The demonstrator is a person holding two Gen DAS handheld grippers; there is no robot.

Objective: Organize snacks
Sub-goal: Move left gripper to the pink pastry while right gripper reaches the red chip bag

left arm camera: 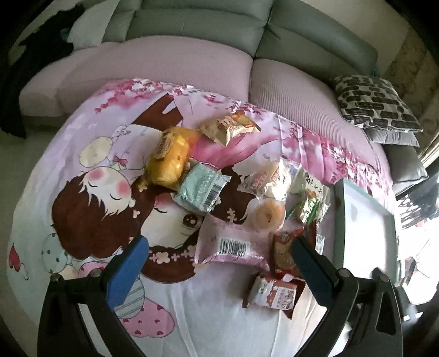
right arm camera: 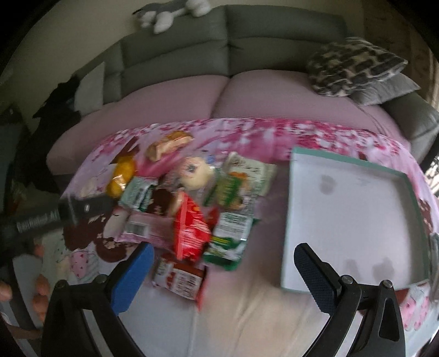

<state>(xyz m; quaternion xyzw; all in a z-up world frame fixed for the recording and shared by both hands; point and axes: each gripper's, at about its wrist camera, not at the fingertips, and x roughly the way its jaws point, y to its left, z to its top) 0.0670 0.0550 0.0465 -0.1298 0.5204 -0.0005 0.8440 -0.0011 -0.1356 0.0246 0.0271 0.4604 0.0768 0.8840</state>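
Several snack packets lie in a heap on a pink cartoon cloth (left arm camera: 90, 192): a yellow cake pack (left arm camera: 168, 159), a mint-green pack (left arm camera: 200, 188), a pink barcode pack (left arm camera: 231, 244), a red pack (right arm camera: 190, 228) and a green pack (right arm camera: 229, 237). A shallow white box with a teal rim (right arm camera: 348, 217) lies to their right and holds nothing. My left gripper (left arm camera: 219, 263) is open above the near packets, holding nothing. My right gripper (right arm camera: 223, 269) is open and empty, between the heap and the box. The left gripper's body (right arm camera: 79, 210) shows in the right wrist view.
A grey sofa with pink seat cushions (left arm camera: 164, 63) stands behind the cloth. A black-and-white patterned pillow (left arm camera: 376, 101) lies on it at the right. A plush toy (right arm camera: 170, 13) sits on the sofa back. The right wrist view is motion-blurred.
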